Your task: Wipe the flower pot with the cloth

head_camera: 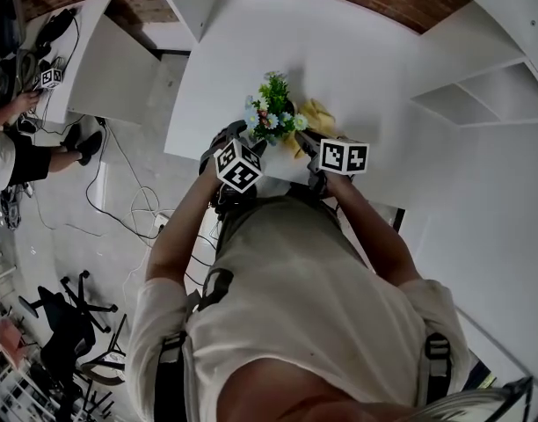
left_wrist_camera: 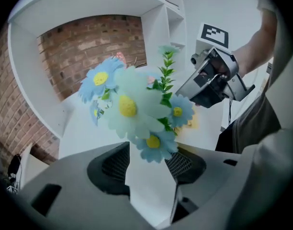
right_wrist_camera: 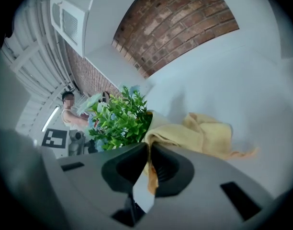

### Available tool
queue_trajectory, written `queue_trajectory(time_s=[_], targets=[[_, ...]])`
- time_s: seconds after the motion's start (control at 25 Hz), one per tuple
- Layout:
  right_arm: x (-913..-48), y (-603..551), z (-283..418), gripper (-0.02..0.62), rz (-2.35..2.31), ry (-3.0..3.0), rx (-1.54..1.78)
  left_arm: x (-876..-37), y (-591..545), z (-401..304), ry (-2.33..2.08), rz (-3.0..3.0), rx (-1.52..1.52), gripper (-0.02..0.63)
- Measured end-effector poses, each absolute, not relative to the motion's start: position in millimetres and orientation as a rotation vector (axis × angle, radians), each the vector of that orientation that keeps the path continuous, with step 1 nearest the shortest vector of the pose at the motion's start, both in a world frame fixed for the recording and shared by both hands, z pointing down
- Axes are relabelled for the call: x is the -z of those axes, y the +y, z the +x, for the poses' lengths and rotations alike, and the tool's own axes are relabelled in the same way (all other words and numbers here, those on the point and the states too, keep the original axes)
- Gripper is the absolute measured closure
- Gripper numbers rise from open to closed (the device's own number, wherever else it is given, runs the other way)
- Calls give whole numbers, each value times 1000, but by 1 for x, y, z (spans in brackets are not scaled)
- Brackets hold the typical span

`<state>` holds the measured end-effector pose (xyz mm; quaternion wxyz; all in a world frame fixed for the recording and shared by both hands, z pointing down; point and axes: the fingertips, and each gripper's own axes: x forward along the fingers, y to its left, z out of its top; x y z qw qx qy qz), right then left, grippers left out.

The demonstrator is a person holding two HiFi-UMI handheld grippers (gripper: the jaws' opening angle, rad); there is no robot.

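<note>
On a white table [head_camera: 216, 60], potted flowers [head_camera: 271, 112] with blue and white daisies and green leaves stand near the front edge, between two tools; the pot itself is hidden by the blooms. The left hand-held gripper [left_wrist_camera: 149, 159] has its jaws apart just below the daisies, touching nothing. The right hand-held gripper [right_wrist_camera: 149, 152] is clamped on one end of a yellow cloth [right_wrist_camera: 208, 133], bunched beside the plant; each tool's cube [head_camera: 238, 165] bears black-and-white square markers.
</note>
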<state>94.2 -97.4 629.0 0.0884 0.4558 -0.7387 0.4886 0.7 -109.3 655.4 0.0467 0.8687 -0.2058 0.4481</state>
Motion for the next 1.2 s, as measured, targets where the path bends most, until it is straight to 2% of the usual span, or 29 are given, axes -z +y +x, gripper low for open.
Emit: queue_trajectory(time_s=[0.16, 0.32, 0.92, 1.08, 1.2], targets=[[-633, -97, 86, 554, 1340, -2200, -1449, -660, -112, 13, -550, 2695, -1387, 393], [-639, -85, 75, 554, 1329, -2199, -1495, -662, -106, 13, -661, 2603, -1338, 426], [-639, -58, 58, 554, 1258, -2180, -1560, -657, -62, 33, -613, 2510, -1242, 411], [-640, -62, 68, 554, 1282, -2188, -1528, -651, -46, 49, -454, 2596, -1225, 422], [-638, -69, 82, 554, 1336, -2194, -1495, -645, -64, 32, -509, 2640, -1247, 420]])
